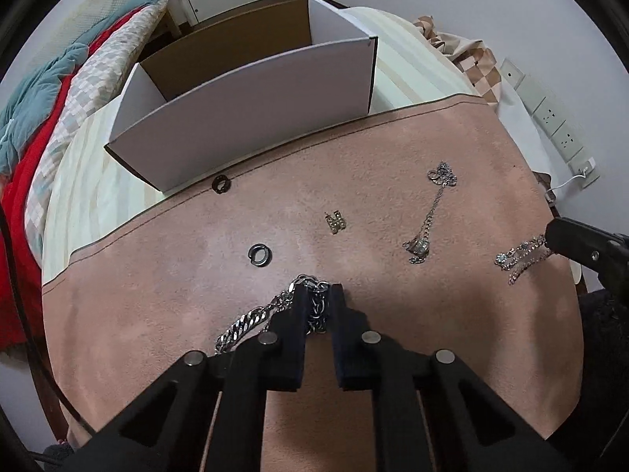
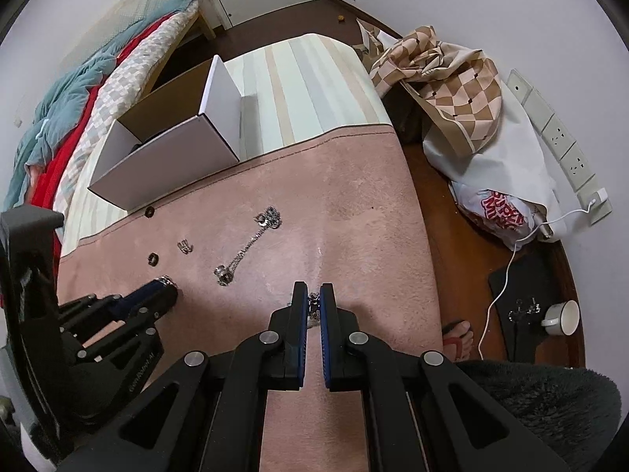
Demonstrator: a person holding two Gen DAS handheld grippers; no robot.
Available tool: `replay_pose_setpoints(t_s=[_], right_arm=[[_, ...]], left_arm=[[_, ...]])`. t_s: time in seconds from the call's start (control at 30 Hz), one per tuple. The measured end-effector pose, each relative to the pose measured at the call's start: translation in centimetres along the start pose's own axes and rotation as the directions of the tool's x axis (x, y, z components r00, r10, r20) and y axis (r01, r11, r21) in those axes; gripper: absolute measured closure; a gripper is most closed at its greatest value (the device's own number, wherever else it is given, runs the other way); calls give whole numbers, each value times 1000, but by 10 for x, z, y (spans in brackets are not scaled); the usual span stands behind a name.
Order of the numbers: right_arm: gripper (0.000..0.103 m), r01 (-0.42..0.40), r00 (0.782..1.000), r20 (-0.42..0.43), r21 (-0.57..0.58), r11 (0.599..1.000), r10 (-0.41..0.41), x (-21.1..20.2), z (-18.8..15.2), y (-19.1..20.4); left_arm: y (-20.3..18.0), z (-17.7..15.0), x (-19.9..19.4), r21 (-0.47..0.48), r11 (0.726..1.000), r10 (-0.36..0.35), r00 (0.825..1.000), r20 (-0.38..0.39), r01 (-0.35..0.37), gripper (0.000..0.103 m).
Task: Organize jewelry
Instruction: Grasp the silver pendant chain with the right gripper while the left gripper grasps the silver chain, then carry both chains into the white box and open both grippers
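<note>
My left gripper [image 1: 318, 289] is shut on a thick silver curb chain [image 1: 243, 324] that trails left on the pink mat [image 1: 354, 181]. My right gripper [image 2: 313, 289] is shut on a sparkly rhinestone bracelet [image 1: 519, 257], seen between its fingers in the right wrist view [image 2: 313, 306]. On the mat lie a dark ring [image 1: 257, 252], a second dark ring [image 1: 221, 183] by the box, a gold H-shaped earring [image 1: 336, 222] and a thin silver necklace with pendant [image 1: 430, 216]. A white cardboard box [image 1: 243, 118] stands open at the mat's far edge.
The mat lies on a striped table cloth [image 2: 306, 90]. A bed with red and teal blankets [image 1: 35, 118] is at left. A checkered cloth and bags [image 2: 464, 90], wall sockets [image 2: 566, 153], a cable and a white cup [image 2: 562, 316] are on the floor at right.
</note>
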State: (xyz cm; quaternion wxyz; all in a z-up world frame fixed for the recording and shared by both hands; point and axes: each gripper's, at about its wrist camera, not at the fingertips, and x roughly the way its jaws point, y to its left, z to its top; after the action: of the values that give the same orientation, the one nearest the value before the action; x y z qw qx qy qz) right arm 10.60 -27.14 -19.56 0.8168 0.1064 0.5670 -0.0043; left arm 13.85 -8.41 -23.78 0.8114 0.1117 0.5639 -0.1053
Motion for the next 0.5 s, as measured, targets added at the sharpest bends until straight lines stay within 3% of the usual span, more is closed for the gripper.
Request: replay_pose_setpoints(t_s=[0.23, 0.47, 0.5], right_arm=[[97, -36, 999, 28, 1, 999, 35, -14, 6, 7], [97, -98, 992, 79, -19, 995, 99, -42, 22, 25], [97, -109, 990, 84, -22, 994, 110, -45, 26, 27]], left_arm=[[11, 0, -24, -35, 998, -54, 998, 42, 55, 96], [46, 16, -72, -127, 979, -143, 983, 113, 157, 96], [51, 20, -78, -135, 977, -151, 981, 123, 167, 103]])
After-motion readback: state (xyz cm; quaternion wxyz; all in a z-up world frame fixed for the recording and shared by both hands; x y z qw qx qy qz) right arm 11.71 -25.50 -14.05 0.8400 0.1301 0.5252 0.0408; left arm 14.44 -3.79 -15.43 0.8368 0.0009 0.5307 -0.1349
